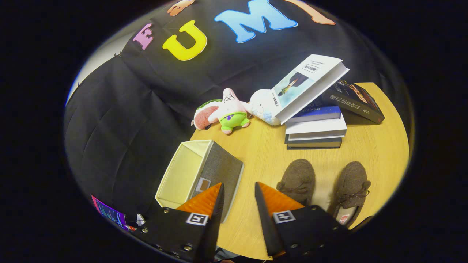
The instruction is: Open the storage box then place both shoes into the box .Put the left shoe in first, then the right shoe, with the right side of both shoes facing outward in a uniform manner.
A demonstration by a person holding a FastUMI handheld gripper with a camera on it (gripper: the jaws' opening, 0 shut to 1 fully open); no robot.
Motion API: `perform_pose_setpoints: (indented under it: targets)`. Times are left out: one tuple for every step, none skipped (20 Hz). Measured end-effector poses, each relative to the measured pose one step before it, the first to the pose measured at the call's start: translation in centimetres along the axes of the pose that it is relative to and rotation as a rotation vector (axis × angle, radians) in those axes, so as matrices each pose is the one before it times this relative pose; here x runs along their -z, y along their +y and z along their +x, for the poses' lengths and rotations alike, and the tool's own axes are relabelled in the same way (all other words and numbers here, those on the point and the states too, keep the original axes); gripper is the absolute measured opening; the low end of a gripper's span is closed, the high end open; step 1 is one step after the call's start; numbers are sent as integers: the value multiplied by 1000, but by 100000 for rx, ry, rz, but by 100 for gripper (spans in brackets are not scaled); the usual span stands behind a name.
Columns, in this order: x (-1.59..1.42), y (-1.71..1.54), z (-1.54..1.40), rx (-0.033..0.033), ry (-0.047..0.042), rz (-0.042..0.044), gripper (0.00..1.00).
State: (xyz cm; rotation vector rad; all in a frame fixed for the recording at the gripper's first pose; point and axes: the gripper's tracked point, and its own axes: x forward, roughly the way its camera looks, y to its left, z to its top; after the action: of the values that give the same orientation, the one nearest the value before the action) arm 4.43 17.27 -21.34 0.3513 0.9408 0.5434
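Note:
A grey fabric storage box [204, 171] with a cream lining stands open on the wooden table [373, 146], just ahead of my left finger. Two brown fuzzy shoes lie side by side to the right of it: one [298, 179] just beyond my right finger, the other [351, 188] further right, toes pointing away from me. My gripper [237, 190] hovers above the table between the box and the shoes. It is open, with bare table showing in the gap between the fingers.
A stack of books [316, 128] stands beyond the shoes, with a white book [309, 86] leaning on it and a dark book [356, 100] to its right. Plush toys [230, 111] lie at the table's back edge against the black cloth wall.

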Motion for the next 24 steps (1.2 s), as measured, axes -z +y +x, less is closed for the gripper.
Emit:
perform_pose_setpoints:
  targets:
    - [354,-968,-2,1557,301,-4,56]
    - [338,-930,-548,2226,521,154,56]
    - [339,-1059,-108,2310,359,-156,56]
    - [433,-805,-109,1518,389,-142,56]
    - [460,-751,-91,1701,993,201,56]
    - [326,-675,64,1567,740,178,56]
    - [397,-599,113,1241,1182,187,56]
    - [330,-667,168,1364,737,602,56]
    - [503,-745,318,1030,1217,890,56]
    - [448,-541,305,796,1652,634,56]
    - [459,-562,313,1188,1547,209,56]
    - [413,-459,317,797,1260,-116,56]
    - [475,-332,436,937,1516,-289,56]
    - [482,-250,558,770,1931,-323,56]
    - [384,-278,492,743,1667,-20,56]
    - [236,-186,595,793,1579,-407,56]
    - [279,-203,492,1200,1512,-813,56]
    - [48,-213,729,876,1261,-1068,56]
    - [78,-250,617,1344,1504,-1165,56]
    - [-72,-192,578,918,959,-640,56]
    - [-99,-119,369,694,749,-149,56]
    - [-102,-46,644,359,233,107,56]
    - [-165,-41,140,538,599,-148,56]
    - [9,-146,298,658,769,-570,56]
